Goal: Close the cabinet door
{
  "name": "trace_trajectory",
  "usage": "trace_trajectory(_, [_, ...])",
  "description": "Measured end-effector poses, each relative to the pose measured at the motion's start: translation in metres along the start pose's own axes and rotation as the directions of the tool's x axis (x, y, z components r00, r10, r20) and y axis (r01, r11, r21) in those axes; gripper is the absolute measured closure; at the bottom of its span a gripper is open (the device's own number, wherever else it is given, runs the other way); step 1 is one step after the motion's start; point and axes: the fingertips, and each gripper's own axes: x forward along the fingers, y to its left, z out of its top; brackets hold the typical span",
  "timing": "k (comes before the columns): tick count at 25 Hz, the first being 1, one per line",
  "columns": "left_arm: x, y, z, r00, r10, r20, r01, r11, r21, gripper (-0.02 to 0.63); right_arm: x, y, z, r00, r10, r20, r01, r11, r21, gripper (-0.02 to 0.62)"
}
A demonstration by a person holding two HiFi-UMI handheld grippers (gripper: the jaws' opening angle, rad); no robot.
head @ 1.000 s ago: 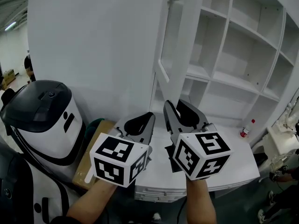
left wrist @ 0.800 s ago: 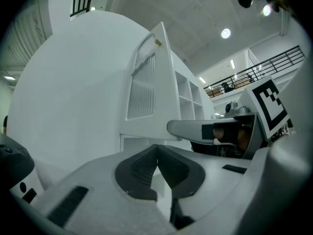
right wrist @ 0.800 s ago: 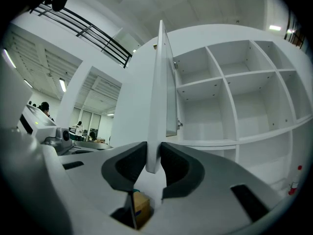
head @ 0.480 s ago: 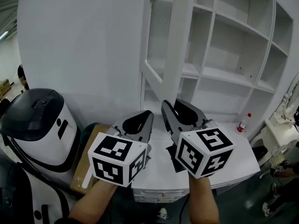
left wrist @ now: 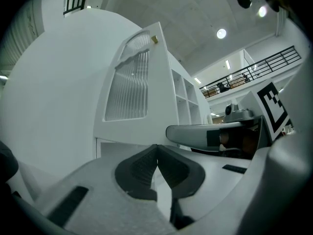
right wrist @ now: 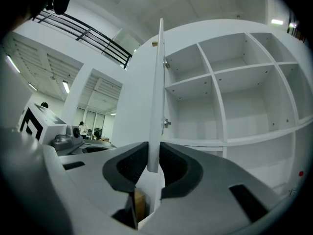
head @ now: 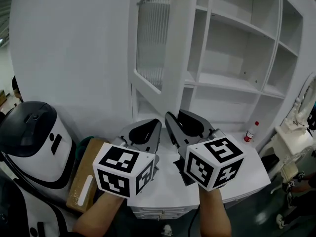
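The cabinet door is seen standing wide open from a white shelving cabinet, swung out to the left of the open compartments. A ribbed, translucent panel is set in its white frame. In the right gripper view the door is met edge-on, running straight up from the tongs, with two hinges visible on its far side against the shelves.

The right tongs are closed on the bottom of the door's free edge. In their own view the dark pads are held only as far apart as the thickness of the panel, and the lower end of the edge is lodged between them.

The left tongs are held just beside the right ones, on their left, with nothing grasped. In the left gripper view the tips of the pads are brought together, and the ribbed face of the door is seen beyond them, well apart from them.

Each pair of tongs is carried in a bare hand, and the marker cubes are turned toward the head camera.

A white bench is placed below the shelves, and a small bottle with a red cap is stood upright near its back right. A white and black rounded housing is seen at the lower left, with a cardboard box lying between it and the bench
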Motion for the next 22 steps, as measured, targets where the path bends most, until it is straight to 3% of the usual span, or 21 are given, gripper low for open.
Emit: trace_trajectory(22, [0.075, -0.021, -0.003, 1.0, 0.016, -0.009, -0.016, 1.0, 0.013, 0.594, 0.004, -0.089, -0.004, 0.999, 0.043, 0.013, -0.043, 0.998, 0.054, 0.512])
